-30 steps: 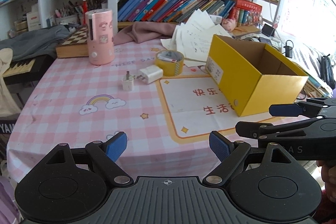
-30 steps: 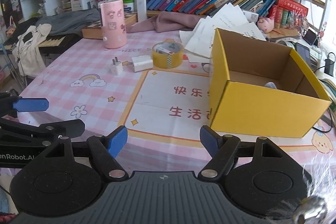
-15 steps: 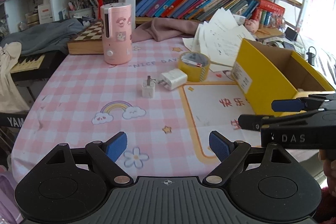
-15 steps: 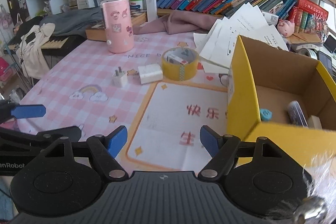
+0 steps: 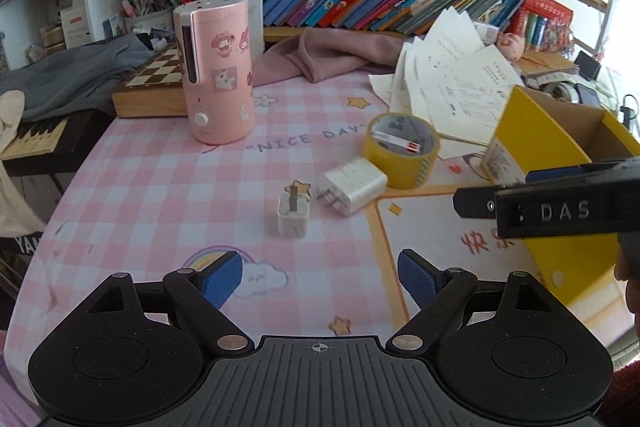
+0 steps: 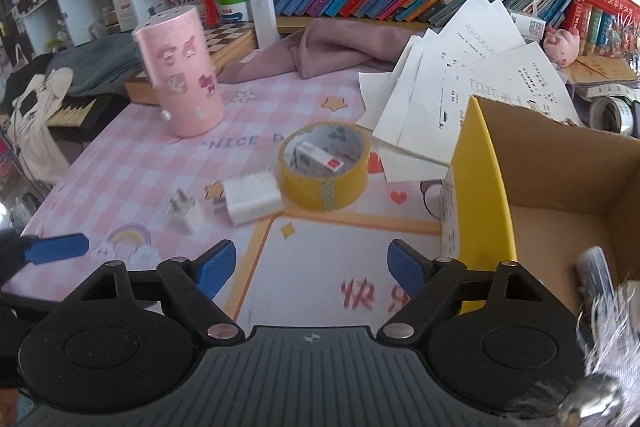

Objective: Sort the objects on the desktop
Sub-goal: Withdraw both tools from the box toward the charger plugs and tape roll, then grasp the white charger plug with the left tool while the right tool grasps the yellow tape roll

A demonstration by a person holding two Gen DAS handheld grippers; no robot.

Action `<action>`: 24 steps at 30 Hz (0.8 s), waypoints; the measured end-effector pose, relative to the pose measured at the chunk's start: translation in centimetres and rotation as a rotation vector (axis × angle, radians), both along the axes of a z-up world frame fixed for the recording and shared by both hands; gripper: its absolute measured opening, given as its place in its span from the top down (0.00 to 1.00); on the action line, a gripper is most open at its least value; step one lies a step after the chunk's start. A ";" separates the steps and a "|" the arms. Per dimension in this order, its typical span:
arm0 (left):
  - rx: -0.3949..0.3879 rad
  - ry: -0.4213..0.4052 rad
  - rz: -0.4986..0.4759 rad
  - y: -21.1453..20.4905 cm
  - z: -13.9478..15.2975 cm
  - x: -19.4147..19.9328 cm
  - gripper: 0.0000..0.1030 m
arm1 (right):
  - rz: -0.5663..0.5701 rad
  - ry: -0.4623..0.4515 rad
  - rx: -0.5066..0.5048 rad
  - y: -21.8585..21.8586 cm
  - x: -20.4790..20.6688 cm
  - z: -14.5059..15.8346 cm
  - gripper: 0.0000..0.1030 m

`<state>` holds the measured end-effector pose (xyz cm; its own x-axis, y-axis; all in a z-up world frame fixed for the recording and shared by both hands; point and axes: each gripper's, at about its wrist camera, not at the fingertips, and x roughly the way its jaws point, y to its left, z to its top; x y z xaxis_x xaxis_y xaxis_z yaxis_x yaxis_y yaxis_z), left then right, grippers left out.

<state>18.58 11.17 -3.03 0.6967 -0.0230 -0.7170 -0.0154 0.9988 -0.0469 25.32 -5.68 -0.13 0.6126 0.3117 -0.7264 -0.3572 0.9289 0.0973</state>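
Observation:
A small white plug [image 5: 294,217] stands on the pink checked tablecloth, a larger white charger [image 5: 352,185] lies beside it, and a yellow tape roll [image 5: 401,149] holds a small white box. My left gripper [image 5: 319,278] is open and empty, just short of the small plug. My right gripper [image 6: 309,269] is open and empty, short of the charger [image 6: 252,197] and tape roll [image 6: 324,171]. The open yellow box [image 6: 484,195] stands at the right with a dark object inside. The small plug [image 6: 185,213] lies left of the charger.
A pink cylinder [image 5: 216,71] stands at the back left by a chessboard [image 5: 152,83]. Loose papers [image 6: 468,83] and a pink cloth [image 6: 332,47] lie behind the tape. Bookshelves rise behind the table. The right gripper's finger [image 5: 560,203] crosses the left wrist view's right side.
Both grippers have moved forward over the table towards the plug, charger and tape roll, which now look larger and nearer. Both stay open.

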 end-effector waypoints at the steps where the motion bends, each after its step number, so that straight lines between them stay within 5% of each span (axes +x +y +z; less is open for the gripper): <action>1: 0.000 0.004 0.005 0.1 -0.1 0.5 0.17 | -0.002 0.006 0.000 0.2 0.6 -0.1 0.16; 14: 0.021 0.041 0.043 1.1 -2.5 5.6 0.28 | -0.071 0.082 -0.047 2.4 8.4 -2.4 0.08; 24: 0.043 0.074 0.037 1.1 -4.2 8.3 0.54 | -0.038 0.098 -0.108 4.2 11.8 -4.2 0.07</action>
<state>26.90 12.27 -7.22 0.6418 0.0336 -0.7661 -0.0538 0.9985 -0.0013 37.13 -1.49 -4.32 0.5472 0.2060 -0.8113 -0.3152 0.9486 0.0283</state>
